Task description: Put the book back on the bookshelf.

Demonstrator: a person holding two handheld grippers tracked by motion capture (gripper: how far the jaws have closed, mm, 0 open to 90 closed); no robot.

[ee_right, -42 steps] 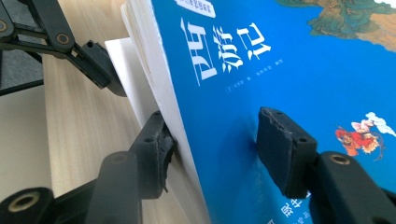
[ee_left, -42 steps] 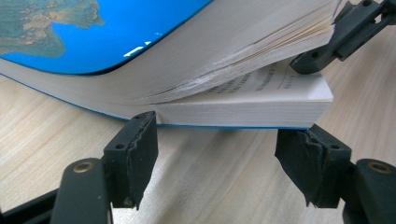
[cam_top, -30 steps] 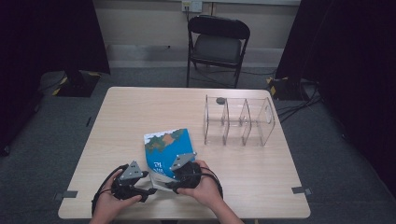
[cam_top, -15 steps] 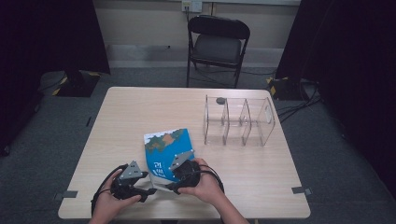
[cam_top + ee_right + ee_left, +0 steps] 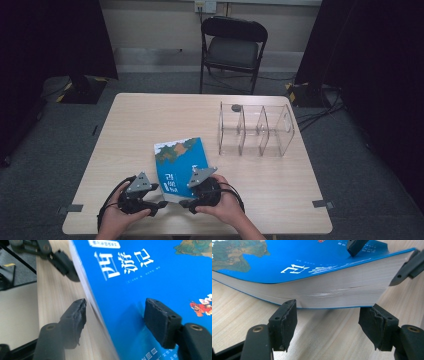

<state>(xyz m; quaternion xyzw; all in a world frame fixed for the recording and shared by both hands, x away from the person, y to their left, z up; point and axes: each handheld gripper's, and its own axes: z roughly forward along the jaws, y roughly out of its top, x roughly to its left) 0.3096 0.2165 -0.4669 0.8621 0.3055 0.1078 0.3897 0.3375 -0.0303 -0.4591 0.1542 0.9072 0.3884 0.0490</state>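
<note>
Blue book [image 5: 181, 162], one, two hand-held grippers, seemingly agape

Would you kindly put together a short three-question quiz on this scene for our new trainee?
1. True or false: the thick blue paperback book stands inside the clear acrylic divider rack.
2. What does the right gripper straddle? A) the book's near edge B) the rack C) the black folding chair
3. Fill in: the left gripper is ____, jaws apart just before the book's page edge.

Key: 1 false, the book lies on the light wooden table; 2 A; 3 open.
</note>
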